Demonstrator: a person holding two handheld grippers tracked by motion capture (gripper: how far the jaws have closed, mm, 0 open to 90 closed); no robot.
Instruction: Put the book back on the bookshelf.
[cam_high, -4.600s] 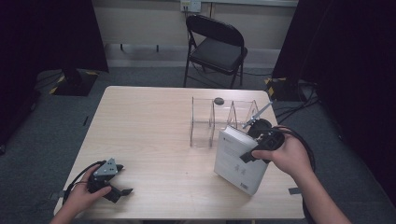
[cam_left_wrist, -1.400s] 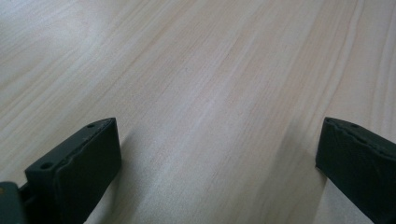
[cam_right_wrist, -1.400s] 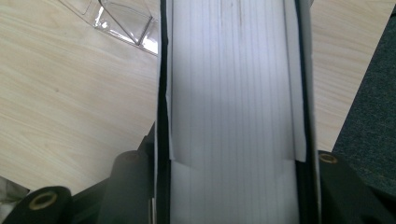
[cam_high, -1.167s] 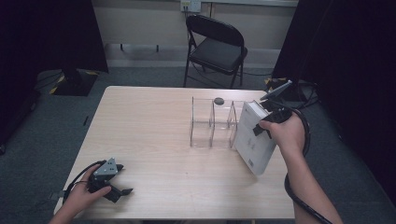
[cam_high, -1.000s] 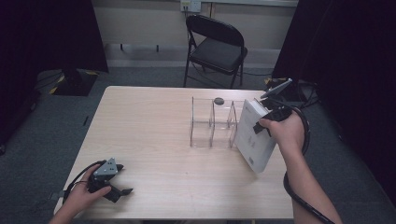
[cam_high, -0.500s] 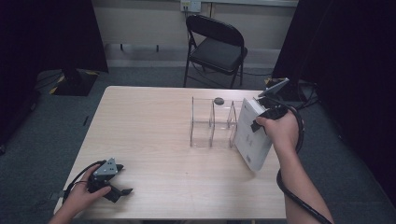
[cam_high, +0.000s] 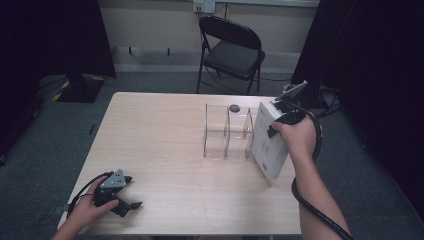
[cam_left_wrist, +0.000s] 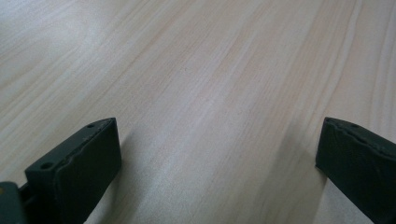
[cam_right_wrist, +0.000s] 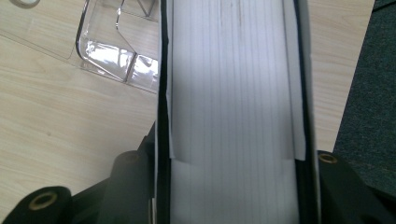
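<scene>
Right gripper (cam_high: 274, 126) clamped on white book (cam_high: 268, 142). We've lifted it off table (cam_high: 160, 145), tilted it upright just right of clear divider rack (cam_high: 227, 131). Next: drop into slot. Left gripper (cam_high: 131, 196) jaws apart, parked well left of rack.

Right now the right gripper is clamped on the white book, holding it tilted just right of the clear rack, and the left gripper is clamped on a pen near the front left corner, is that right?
Not quite. The left gripper holds no pen: the left gripper view shows its jaws standing wide apart over bare table. The rest holds: the right gripper is clamped on the white book, tilted just right of the clear rack.
</scene>
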